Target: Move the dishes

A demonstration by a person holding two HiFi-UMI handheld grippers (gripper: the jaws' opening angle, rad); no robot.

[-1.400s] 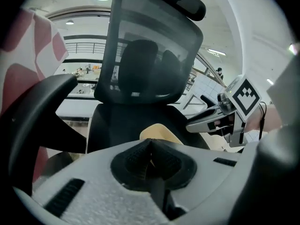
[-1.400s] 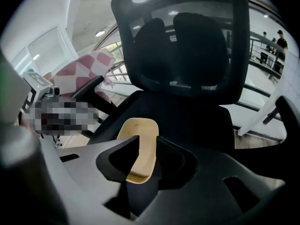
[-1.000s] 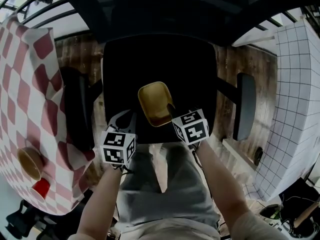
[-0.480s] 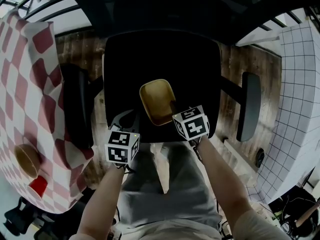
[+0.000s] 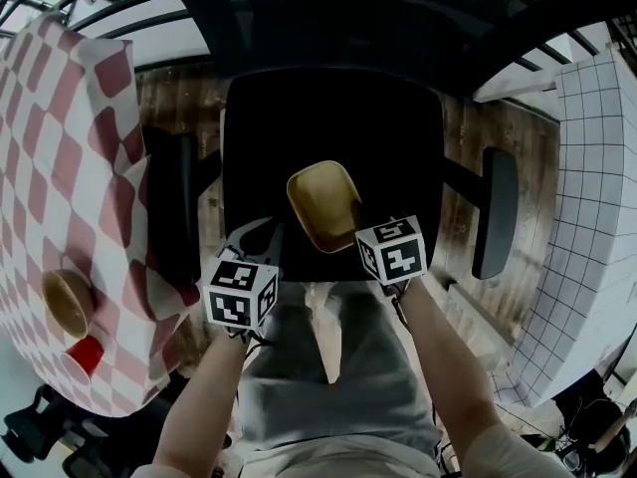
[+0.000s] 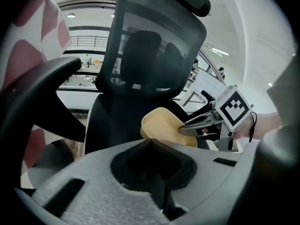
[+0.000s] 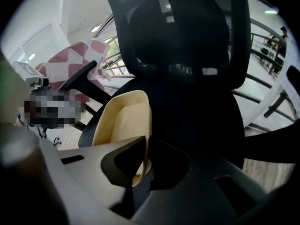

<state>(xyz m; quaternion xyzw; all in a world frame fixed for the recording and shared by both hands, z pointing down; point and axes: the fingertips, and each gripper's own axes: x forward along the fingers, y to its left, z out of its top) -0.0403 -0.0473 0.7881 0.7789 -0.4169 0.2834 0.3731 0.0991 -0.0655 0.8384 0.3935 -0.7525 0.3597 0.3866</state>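
A yellow squarish dish [image 5: 320,203] lies on the black seat of an office chair [image 5: 328,118]. My right gripper [image 5: 353,225] has just been closing and now stands shut on the dish's right rim, which shows as a thin edge between its jaws in the right gripper view [image 7: 143,146]. The dish [image 7: 123,118] stretches away to the left of those jaws. My left gripper [image 5: 261,237] hovers at the seat's front left, beside the dish, shut and holding nothing. From the left gripper view, the dish [image 6: 161,124] has the right gripper [image 6: 187,128] pinching its near edge.
Black armrests flank the seat on the left [image 5: 171,207] and right [image 5: 495,212]. A table with a red and white checked cloth [image 5: 60,157] stands at the left, bearing a tan bowl [image 5: 68,302] and a red cup [image 5: 85,353]. A white tiled block [image 5: 597,167] stands at the right.
The right gripper's jaws have closed on the dish's right rim. The left gripper stays beside the dish. The whole scene has shifted slightly to the right in the head view.
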